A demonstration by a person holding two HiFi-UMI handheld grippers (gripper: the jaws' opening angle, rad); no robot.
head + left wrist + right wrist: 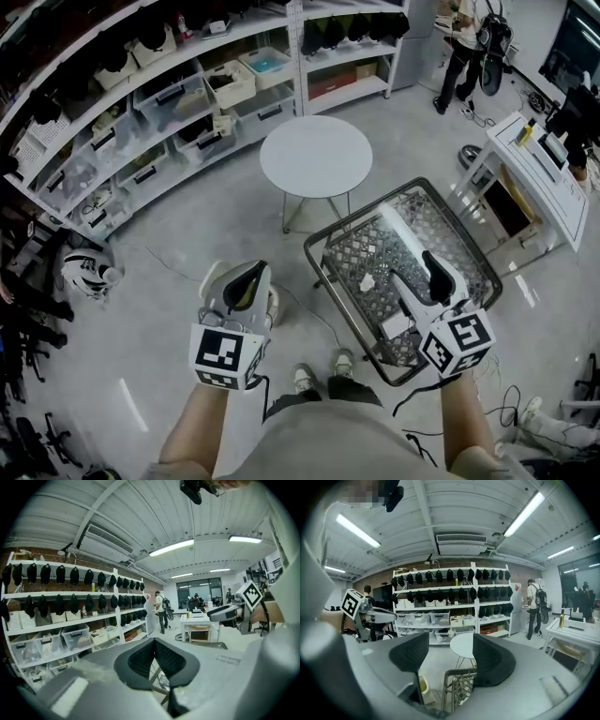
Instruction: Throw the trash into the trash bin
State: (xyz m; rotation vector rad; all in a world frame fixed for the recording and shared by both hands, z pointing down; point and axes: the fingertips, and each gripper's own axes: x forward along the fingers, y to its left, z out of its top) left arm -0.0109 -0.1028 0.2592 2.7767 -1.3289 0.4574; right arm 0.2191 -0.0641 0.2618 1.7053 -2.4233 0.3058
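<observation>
A small crumpled white piece of trash (367, 280) lies on the wire-mesh top of a dark-framed table (405, 188) in front of me at the right. My right gripper (427, 272) hovers over that table's near end, open, with nothing between its pads (450, 656). Through the gap I see the mesh table (457, 682) and a cream trash bin (423, 686) on the floor. My left gripper (250, 269) hangs above the bin (214, 275), which it mostly hides. Its fingertips meet in the left gripper view (154, 644), shut and holding nothing.
A round white table (316, 155) stands beyond the mesh table. Shelves (169, 103) with storage boxes and dark caps line the far left wall. A white desk (536, 173) stands at the right. A person (466, 47) is far back. Cables run on the floor by my feet (321, 373).
</observation>
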